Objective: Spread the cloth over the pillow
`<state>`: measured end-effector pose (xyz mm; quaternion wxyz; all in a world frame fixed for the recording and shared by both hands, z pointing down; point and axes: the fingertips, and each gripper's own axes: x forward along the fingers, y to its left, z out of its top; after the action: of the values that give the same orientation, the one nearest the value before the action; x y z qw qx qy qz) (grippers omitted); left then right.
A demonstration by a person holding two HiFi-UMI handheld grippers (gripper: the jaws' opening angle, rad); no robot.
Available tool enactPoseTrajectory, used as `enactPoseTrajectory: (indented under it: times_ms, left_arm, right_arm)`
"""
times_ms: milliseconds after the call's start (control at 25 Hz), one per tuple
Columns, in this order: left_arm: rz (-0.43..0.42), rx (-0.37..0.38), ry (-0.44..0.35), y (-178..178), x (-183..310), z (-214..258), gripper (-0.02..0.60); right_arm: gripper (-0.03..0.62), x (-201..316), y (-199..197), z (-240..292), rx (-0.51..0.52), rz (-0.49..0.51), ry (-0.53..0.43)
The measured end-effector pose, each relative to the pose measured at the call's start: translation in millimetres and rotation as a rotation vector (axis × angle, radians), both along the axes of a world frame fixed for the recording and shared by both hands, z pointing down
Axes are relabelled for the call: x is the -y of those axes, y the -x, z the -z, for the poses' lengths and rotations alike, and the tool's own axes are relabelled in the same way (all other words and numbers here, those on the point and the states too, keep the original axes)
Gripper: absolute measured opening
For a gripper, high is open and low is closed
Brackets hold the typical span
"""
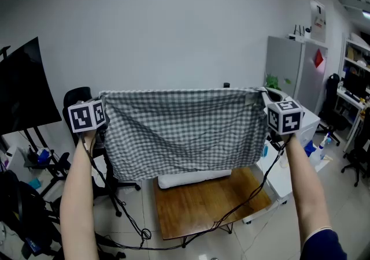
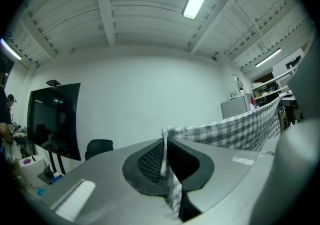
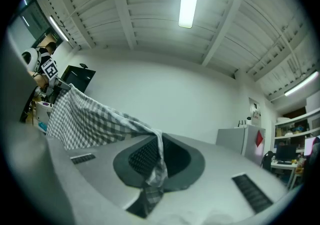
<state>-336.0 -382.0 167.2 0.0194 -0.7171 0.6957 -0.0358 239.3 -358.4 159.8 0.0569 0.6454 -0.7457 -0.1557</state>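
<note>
A grey-and-white checked cloth (image 1: 185, 129) hangs stretched in the air between both grippers, held high at chest level. My left gripper (image 1: 103, 98) is shut on its top left corner; in the left gripper view the cloth (image 2: 235, 131) runs off to the right from the jaws (image 2: 165, 161). My right gripper (image 1: 265, 98) is shut on the top right corner; the cloth (image 3: 90, 116) trails left from the right gripper (image 3: 159, 156). Below and behind the cloth, a white pillow (image 1: 193, 178) lies on the far end of a wooden table (image 1: 202, 204), partly hidden by the cloth's lower edge.
A black office chair (image 1: 78, 100) and a dark screen (image 1: 23, 88) stand at the left. Cables (image 1: 231, 210) hang across the table. A grey cabinet (image 1: 292, 65), shelves and another chair (image 1: 358, 149) are at the right. Clutter sits on the floor at the left.
</note>
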Motion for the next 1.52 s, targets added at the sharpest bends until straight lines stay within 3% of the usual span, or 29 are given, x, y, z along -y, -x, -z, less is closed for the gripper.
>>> enactPoseTrajectory:
  times_ms: [560, 720, 1080, 1280, 1400, 1520]
  left_arm:
    - [0.022, 0.007, 0.039, 8, 6, -21, 0.017]
    - [-0.006, 0.007, 0.089, 2, 9, -45, 0.017]
    - [-0.073, -0.023, 0.258, -24, 8, -158, 0.018]
    - [-0.131, -0.08, 0.352, -58, -3, -243, 0.018]
    - [-0.188, -0.066, 0.403, -88, -16, -283, 0.018]
    - [-0.279, -0.008, 0.422, -118, -35, -306, 0.018]
  right_arm:
    - [0.021, 5, 12, 16, -0.033, 0.018, -0.021]
    - [0.021, 8, 17, 41, -0.034, 0.014, -0.046]
    - [0.021, 22, 69, 123, -0.128, 0.033, -0.118]
    - [0.021, 30, 110, 145, -0.104, 0.092, -0.127]
    - [0.021, 36, 136, 148, -0.077, 0.135, -0.119]
    - [0.021, 42, 159, 152, -0.063, 0.17, -0.118]
